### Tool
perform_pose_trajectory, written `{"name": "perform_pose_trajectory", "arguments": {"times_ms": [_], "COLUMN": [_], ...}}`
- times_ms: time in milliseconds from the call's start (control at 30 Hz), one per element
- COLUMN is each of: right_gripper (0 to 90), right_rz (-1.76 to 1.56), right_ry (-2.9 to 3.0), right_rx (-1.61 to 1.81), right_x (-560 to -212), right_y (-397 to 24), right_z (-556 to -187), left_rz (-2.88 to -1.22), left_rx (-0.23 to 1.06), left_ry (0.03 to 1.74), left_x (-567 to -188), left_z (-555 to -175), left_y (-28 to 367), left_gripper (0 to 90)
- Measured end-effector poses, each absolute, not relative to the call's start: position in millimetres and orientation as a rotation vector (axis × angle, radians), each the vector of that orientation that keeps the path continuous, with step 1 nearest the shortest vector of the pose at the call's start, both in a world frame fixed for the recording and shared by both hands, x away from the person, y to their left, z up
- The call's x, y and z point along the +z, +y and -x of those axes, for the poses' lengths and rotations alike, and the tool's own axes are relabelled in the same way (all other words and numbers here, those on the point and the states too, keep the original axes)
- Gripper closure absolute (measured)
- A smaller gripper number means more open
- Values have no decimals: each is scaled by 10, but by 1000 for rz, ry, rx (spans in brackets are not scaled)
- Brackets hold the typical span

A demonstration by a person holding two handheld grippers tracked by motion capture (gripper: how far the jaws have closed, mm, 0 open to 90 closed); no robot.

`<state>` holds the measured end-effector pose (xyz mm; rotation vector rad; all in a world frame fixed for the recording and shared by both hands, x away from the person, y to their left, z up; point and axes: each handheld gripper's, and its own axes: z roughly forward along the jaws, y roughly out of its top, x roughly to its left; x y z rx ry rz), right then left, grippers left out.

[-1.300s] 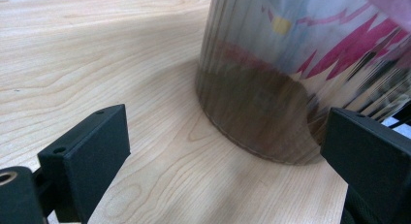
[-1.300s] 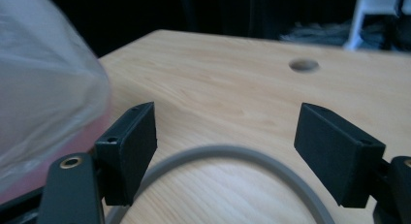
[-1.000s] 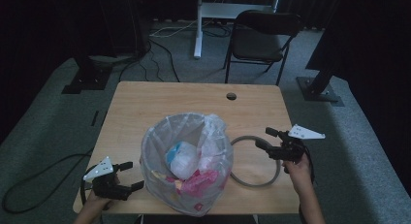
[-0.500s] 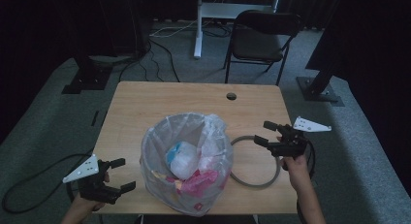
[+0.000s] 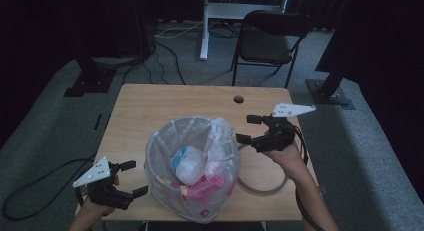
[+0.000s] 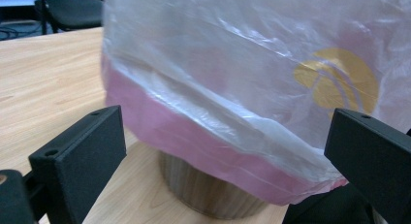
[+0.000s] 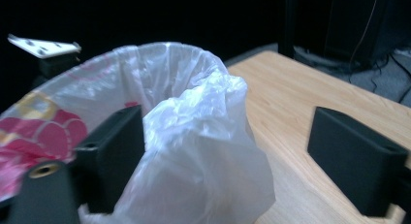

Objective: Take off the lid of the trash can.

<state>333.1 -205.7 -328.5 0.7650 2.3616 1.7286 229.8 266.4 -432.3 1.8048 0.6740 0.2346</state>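
High view: crinkled clear bag point(image 5: 192, 166) stands open, holding pink-and-white litter.

Bagged bin point(image 5: 192, 166) on the table point(image 5: 150, 111)
Left gripper point(image 5: 131, 178) and right gripper point(image 5: 250, 129) flank it, fingers spread, touching nothing.

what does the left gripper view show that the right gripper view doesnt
Left gripper view: the bin's wooden base under the overhanging pink band, a yellow round print, a chair far off.

Right gripper view: the bag's open rim, a bunched flap of plastic between its open jaws, the left gripper beyond.

Both: the clear plastic bag and the wooden table.
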Motion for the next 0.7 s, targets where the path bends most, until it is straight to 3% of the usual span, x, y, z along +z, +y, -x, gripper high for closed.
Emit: {"name": "perform_pose_trajectory", "arguments": {"times_ms": [333,700], "right_gripper": [127,141], "right_rz": [-763,-775], "right_ry": [2502,2542], "right_rx": [1632,1615], "right_x": [-3355,-3394], "right_y": [-1680,-1604], "right_z": [-3538,-3606], "left_rz": [-1817,-1832], "left_rx": [182,172], "left_ry": [653,642], "left_x": [-4312,-4337], "left_z": [-2367,-2398], "left_y": [2509,2394], "left_gripper": [12,12]}}
